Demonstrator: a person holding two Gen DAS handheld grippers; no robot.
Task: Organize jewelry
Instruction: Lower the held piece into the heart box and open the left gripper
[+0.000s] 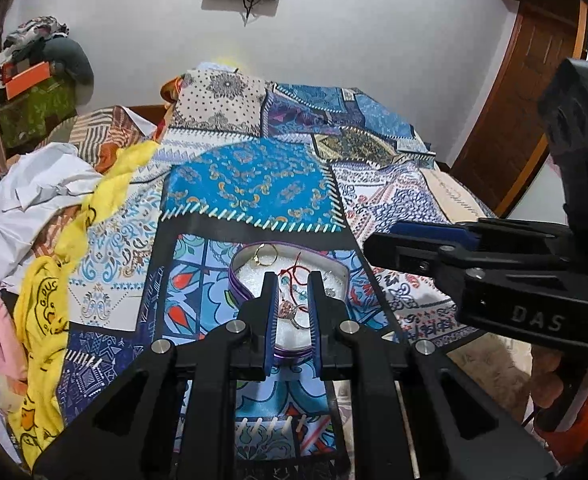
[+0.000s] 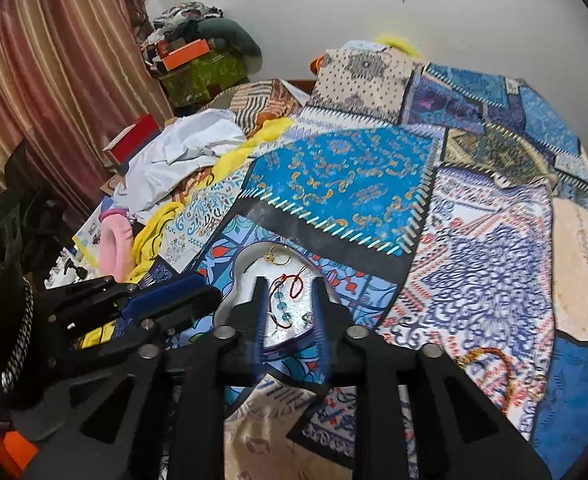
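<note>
Two hand-held grippers hover over a bed covered by a patchwork quilt (image 1: pixel 253 184) of blue, white and dark printed panels. On that quilt sits a shallow purple-rimmed tin tray (image 1: pixel 235 280) with a white foam lining, and the jewelry lies inside it: a thin gold ring (image 1: pixel 265 255) at the far end, a red cord bracelet with pale blue beads (image 2: pixel 283 296) in the middle, and a pink-stoned silver ring (image 1: pixel 294 314) toward the near end.

From its own camera, the left hand-held gripper (image 1: pixel 291 312) points down at the tray with its blue-padded fingers (image 1: pixel 270 320) close together; a narrow gap shows between them, nothing is clamped there, and the tray's contents are seen through it.

Seen from the left wrist camera, the right hand-held gripper (image 1: pixel 378 242) reaches in from the right, level above the quilt just beside the tray. In its own view its fingers (image 2: pixel 261 308) stand apart, blurred, framing the bracelet below without pressing on it.

On the quilt near the right gripper lies a beaded red-and-gold strand (image 2: pixel 490 356), apart from the tray. Crumpled white cloth (image 1: pixel 33 188) and a yellow printed garment (image 1: pixel 49 304) are heaped along the bed's left side.
</note>
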